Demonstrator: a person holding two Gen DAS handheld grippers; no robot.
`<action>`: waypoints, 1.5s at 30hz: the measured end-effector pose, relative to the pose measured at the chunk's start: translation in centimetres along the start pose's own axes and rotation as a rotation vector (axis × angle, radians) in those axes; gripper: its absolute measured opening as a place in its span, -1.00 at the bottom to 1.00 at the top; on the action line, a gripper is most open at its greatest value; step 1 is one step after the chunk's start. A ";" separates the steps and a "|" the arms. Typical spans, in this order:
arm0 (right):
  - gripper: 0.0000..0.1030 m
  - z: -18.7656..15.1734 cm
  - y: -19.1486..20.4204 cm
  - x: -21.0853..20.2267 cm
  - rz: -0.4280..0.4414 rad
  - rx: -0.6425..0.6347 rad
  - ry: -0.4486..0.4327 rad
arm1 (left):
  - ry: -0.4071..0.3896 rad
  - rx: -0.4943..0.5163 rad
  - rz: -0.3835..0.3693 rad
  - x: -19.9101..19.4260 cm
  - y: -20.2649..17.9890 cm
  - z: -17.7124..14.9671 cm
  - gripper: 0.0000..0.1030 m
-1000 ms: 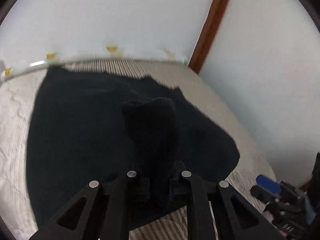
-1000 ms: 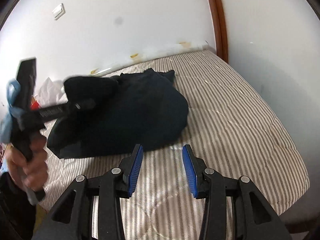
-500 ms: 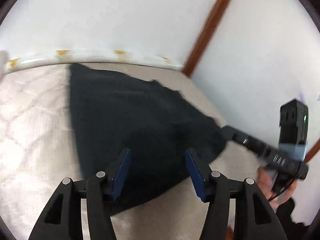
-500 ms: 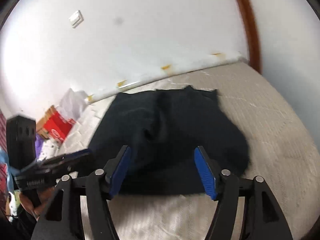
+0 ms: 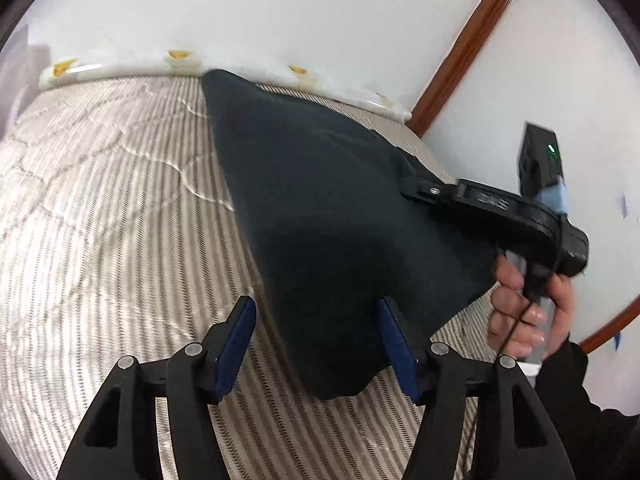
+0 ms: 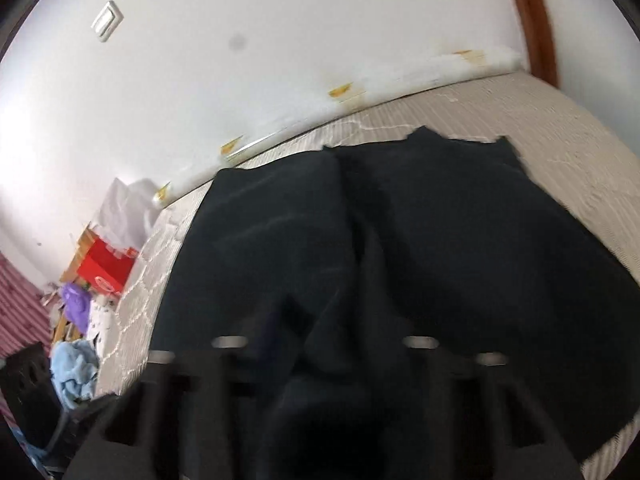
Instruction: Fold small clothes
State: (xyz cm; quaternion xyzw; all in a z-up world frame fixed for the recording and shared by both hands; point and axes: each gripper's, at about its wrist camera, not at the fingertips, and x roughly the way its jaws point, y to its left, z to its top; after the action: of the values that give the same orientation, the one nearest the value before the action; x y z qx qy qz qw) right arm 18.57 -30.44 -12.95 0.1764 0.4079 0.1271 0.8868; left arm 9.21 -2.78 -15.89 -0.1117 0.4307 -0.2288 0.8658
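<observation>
Here the dark navy garment is lying spread on the striped mattress, its long axis running from the near edge by the left gripper away toward the white wall, where its far corner is almost reaching the mattress's back edge.

The left gripper is standing about half open, its jaws having just been widening; the blue pads are straddling the garment's near hem, with cloth between them but neither pad pressing on it, so it is holding nothing.

The right gripper is coming in from the right side of the same garment. In the left wrist view its tip is sitting at the cloth's right edge, and a person's hand is squeezing the handle. Its jaws have just been closing to nearly shut. In its own blurred view a fold of dark fabric is rising between the fingers, so it seems to be pinching that edge.

So the relation that matters is this: the right gripper is gripping the garment's right side, while the left is sitting at the near hem, directly below the cloth's length. By my judgement, the fold will be running across that long axis, and the left gripper is needing to close on the hem first.
</observation>
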 end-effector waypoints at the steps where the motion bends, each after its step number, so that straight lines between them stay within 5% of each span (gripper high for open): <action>1: -0.70 0.3 0.5 0.4 -0.004 -0.022 -0.002 | 0.005 -0.001 -0.005 0.5 -0.1 0.3 0.18; 13: -0.79 1.9 -1.1 -10.7 -0.172 -0.212 -0.319 | 0.034 0.180 -0.078 2.2 -6.3 -0.3 0.21; 17: -0.78 0.6 -6.6 -9.8 -0.254 -0.104 -0.265 | 0.076 0.211 -0.049 3.9 -7.9 -1.0 0.21; 21: -0.67 -1.2 -10.4 -7.9 -0.236 -0.009 -0.163 | 0.077 0.227 0.008 4.8 -8.8 -1.8 0.17; 26: -0.38 -2.1 -10.5 -9.8 -0.275 0.009 -0.222 | 0.005 0.238 0.056 4.2 -9.1 -1.5 0.09; 29: -0.28 -2.5 -10.9 -9.8 -0.316 0.006 -0.198 | -0.008 0.231 0.112 4.8 -9.2 -0.8 -0.24; 33: -0.31 -3.1 -11.5 -8.0 -0.323 0.022 -0.114 | -0.040 0.213 0.085 5.3 -9.0 -0.4 -0.55; 36: -0.58 -3.1 -11.2 -7.8 -0.310 0.039 -0.111 | -0.078 0.204 0.081 4.0 -7.9 -0.5 -0.64; 40: -0.63 -3.1 -8.6 -7.1 -0.308 -0.002 -0.119 | -0.117 0.159 0.084 1.6 -5.3 -1.2 -0.67; 45: -0.64 -2.9 -3.6 -4.5 -0.203 -0.047 -0.098 | -0.163 0.077 0.129 -3.1 -0.6 -2.3 -0.68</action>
State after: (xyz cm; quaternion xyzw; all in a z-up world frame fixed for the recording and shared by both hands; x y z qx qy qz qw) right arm 13.80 -34.70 -13.14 0.1195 0.3765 0.0374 0.9179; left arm 5.59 -1.79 -14.88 -0.0686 0.3562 -0.1791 0.9145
